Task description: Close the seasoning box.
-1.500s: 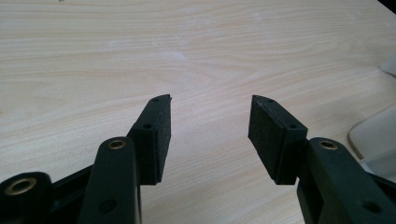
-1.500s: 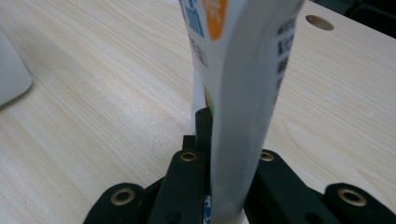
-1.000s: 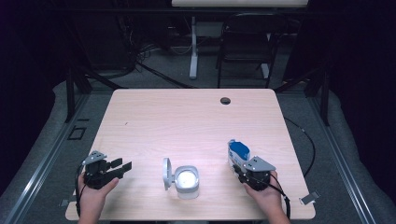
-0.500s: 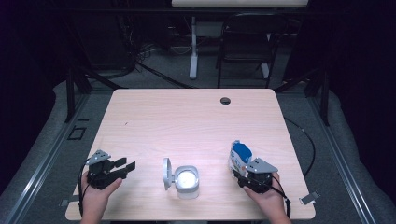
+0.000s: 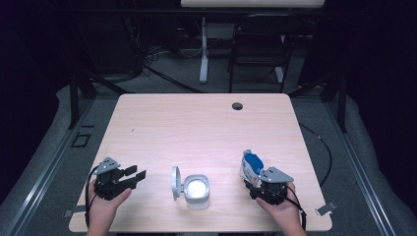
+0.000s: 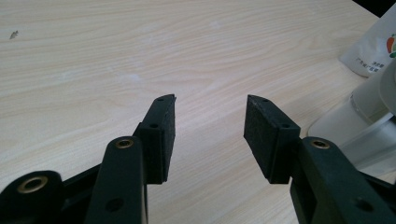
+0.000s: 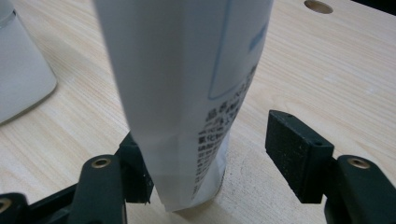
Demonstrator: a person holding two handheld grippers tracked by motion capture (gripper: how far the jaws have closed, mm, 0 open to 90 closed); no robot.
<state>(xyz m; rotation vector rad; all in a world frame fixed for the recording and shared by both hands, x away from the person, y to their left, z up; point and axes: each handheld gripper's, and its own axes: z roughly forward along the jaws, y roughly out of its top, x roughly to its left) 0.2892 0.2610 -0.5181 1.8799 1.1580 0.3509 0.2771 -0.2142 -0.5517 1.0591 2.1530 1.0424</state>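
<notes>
One pouch [image 7: 187,93] upright, between open right gripper [image 7: 210,154] jaws

A light wooden table [image 5: 196,128] with a round cable hole [image 5: 237,105]; a dark chair [image 5: 255,54] stands behind it.

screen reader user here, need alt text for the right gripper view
A white pouch with printed text stands on the wooden table between the right tongs, whose jaws have just opened; the right-hand pad stands clear of it. A white container sits at left.
</notes>
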